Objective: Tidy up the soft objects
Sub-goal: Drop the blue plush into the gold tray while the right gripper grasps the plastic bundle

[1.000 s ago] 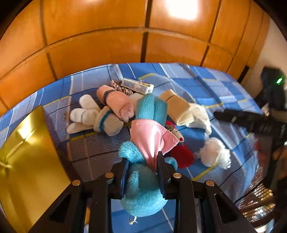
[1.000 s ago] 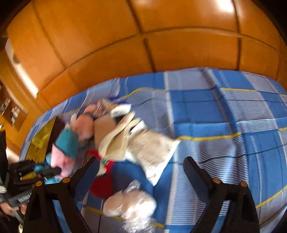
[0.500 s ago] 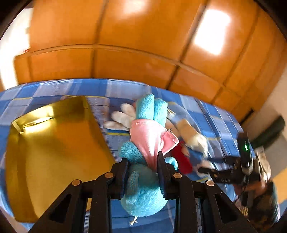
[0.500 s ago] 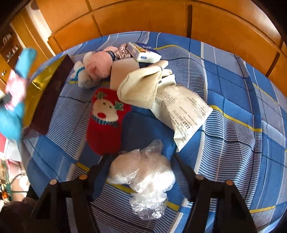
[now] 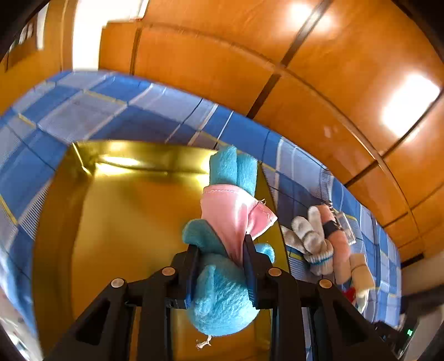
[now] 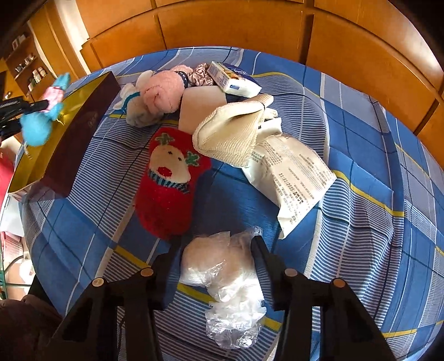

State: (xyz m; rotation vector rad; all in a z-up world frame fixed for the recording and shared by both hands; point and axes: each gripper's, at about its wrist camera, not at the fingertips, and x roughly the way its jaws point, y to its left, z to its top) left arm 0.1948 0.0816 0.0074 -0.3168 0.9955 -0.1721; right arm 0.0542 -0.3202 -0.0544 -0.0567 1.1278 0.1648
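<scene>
My left gripper (image 5: 220,250) is shut on a blue plush toy (image 5: 222,300) with a pink cloth, and holds it in the air over the open gold box (image 5: 125,222). The right wrist view shows the same toy (image 6: 36,125) hanging above the box's gold inside (image 6: 36,155). My right gripper (image 6: 217,241) points down at the bed. Its jaws are closing on a white bundle in clear plastic (image 6: 219,261), and both fingers touch the wrap.
On the blue checked bedcover (image 6: 374,166) lie a red Christmas sock (image 6: 169,180), a pink plush (image 6: 163,91), white socks (image 6: 138,111), a cream knitted cloth (image 6: 233,136), a printed paper (image 6: 297,180) and a small pack (image 6: 233,79). A wooden wall (image 6: 222,25) runs behind.
My left gripper carried the blue toy from above the pile to above the gold box, rolling as it went. My right gripper sank onto the plastic bundle and its jaws narrowed around it.
</scene>
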